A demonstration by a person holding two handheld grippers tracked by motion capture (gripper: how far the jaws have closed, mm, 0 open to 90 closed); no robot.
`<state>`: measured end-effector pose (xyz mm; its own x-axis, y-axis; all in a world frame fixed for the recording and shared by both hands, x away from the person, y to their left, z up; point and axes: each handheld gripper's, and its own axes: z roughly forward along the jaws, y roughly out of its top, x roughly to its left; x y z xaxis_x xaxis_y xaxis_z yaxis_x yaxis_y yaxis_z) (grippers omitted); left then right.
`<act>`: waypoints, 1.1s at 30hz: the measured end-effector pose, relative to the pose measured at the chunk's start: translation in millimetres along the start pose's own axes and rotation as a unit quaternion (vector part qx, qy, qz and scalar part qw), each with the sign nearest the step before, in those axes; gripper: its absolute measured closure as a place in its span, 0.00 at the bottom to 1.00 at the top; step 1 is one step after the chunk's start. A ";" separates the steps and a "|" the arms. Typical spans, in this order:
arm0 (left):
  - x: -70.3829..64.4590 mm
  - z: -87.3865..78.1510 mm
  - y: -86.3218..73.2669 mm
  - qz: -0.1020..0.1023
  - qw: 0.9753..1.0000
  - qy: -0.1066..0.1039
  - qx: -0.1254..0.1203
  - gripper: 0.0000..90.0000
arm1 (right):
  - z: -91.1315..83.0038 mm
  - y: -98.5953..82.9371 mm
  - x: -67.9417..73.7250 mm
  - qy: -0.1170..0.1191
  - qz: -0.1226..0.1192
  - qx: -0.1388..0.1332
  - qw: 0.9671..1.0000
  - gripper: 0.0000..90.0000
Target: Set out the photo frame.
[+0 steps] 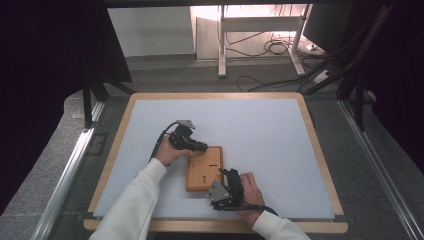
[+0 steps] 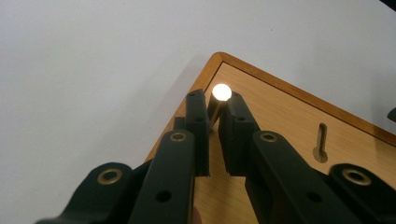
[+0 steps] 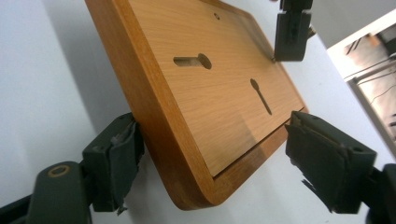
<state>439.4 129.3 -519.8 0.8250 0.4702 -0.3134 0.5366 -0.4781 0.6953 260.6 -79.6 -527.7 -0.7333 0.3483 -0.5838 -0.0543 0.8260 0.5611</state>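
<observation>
A: Where's the wooden board [image 1: 204,168] sitting?

B: Flat on the pale table mat [image 1: 260,130], a little toward the person's side of the middle. Its back faces up, with two keyhole slots [image 3: 192,60] cut into it, one lying across and the other running lengthwise.

A: And that bright spot in the left gripper view?

B: That's the round head of a small brass screw [image 2: 219,95], shining in the light. It stands at the board's corner, its shank tilted slightly, its tip meeting the wood.

A: Who's holding it?

B: The left gripper [image 2: 214,108]. Its jaws are drawn in close on either side of the screw's shank, pinching it just under the head.

A: The other one?

B: The right gripper [image 3: 212,154] straddles the board's near corner. One pad [image 3: 120,154] touches the dark edge; the opposite pad sits just off the adjacent edge with a sliver of gap, so the jaws are spread wide, not clamped.

A: Anything past the table?

B: Cables [image 1: 270,47] on the floor and white desk legs [image 1: 222,40] beyond the far edge.
</observation>
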 end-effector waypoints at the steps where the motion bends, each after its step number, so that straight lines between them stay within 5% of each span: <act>1: 0.0 -0.1 -0.1 0.003 1.000 0.001 0.001 0.92 | -0.2 0.4 0.6 -0.002 -0.007 -0.003 1.000 0.26; 6: -5.8 1.0 0.8 0.014 1.000 0.021 0.004 0.93 | -1.5 2.1 5.4 -0.004 -0.036 -0.003 0.999 0.35; 12: -7.1 0.2 -0.2 0.016 0.999 0.029 0.001 0.91 | -5.7 3.3 3.2 -0.012 -0.032 -0.012 0.999 0.47; 22: -5.5 -1.0 -1.0 0.008 1.000 0.026 -0.009 0.86 | -10.9 4.2 -3.8 -0.037 -0.039 -0.019 0.998 0.54; 30: -4.0 -11.9 -3.1 -0.001 0.999 0.027 -0.026 0.66 | -13.7 8.5 -10.7 -0.037 -0.047 -0.025 0.998 0.58; 33: -7.9 -28.1 -7.0 0.008 0.997 0.052 -0.052 0.59 | -13.4 9.4 -10.5 -0.036 -0.052 -0.024 0.998 0.58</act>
<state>424.2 149.7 -504.0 0.8074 0.5405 -0.2364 0.4981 -0.4099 0.7641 258.8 -81.5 -508.4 -0.6723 0.2942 -0.6793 -0.1608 0.8377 0.5219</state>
